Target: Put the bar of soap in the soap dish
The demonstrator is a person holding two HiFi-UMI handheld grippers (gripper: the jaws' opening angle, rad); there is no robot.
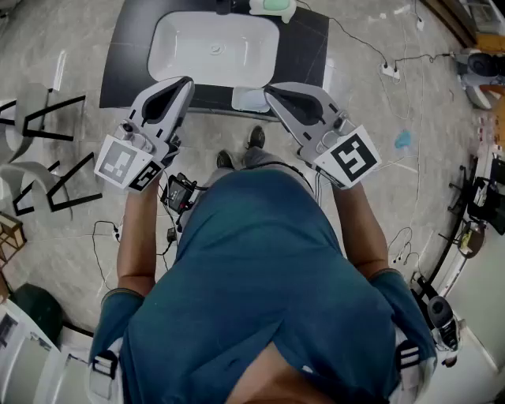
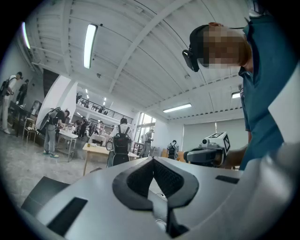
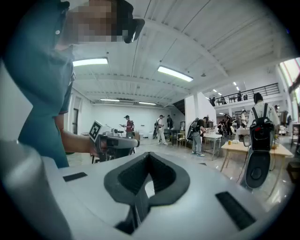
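A dark tabletop [image 1: 130, 55] stood on the grey, veined floor [image 1: 410, 102]. A white rectangular basin [image 1: 177, 47] filled most of its middle, reaching from near the far edge almost to the near edge. Just beside the basin's near right corner, at the tabletop's near edge, lay a small pale dish [image 1: 251, 99]; what it held could not be made out. At the far edge, beyond the basin's right corner, sat a pale green object [image 1: 276, 6], cut off by the frame. On the floor right of the tabletop lay a white power strip [image 1: 389, 69] with thin cables [image 1: 359, 39] and a blue scrap [image 1: 403, 140].
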